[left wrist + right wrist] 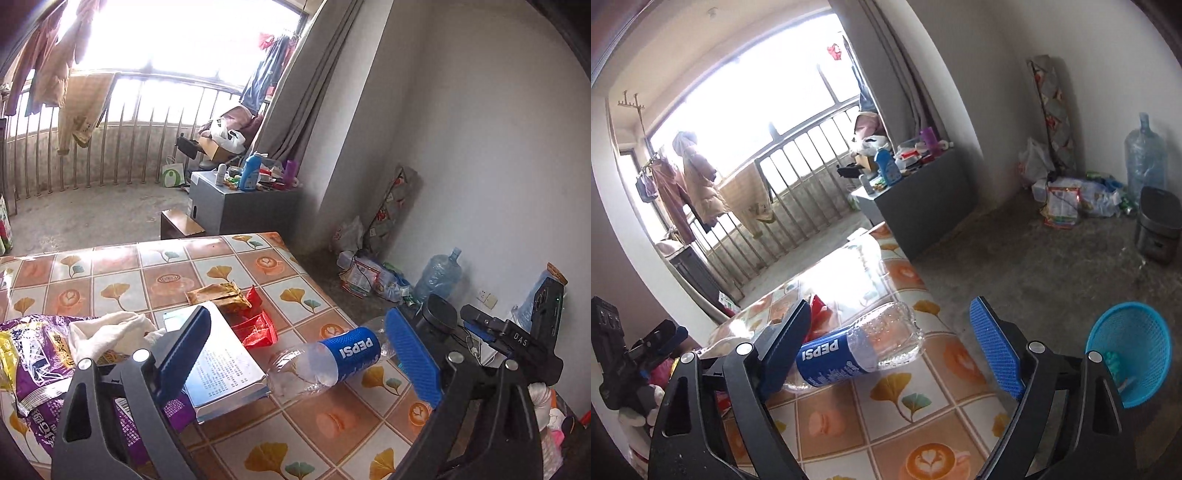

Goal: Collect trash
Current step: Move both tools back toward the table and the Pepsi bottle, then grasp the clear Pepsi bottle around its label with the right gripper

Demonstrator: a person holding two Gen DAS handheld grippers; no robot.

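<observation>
Both tools gape wide, holding nothing: right tool (890, 347) straddles the bottle (857, 350) lying on the desk (923, 424), left tool (299, 354) facing it. Round and slick, it may roll away if pinched off-centre. Wrappers (255, 325) lie beyond; basket (1126, 343) waits on the floor.
</observation>
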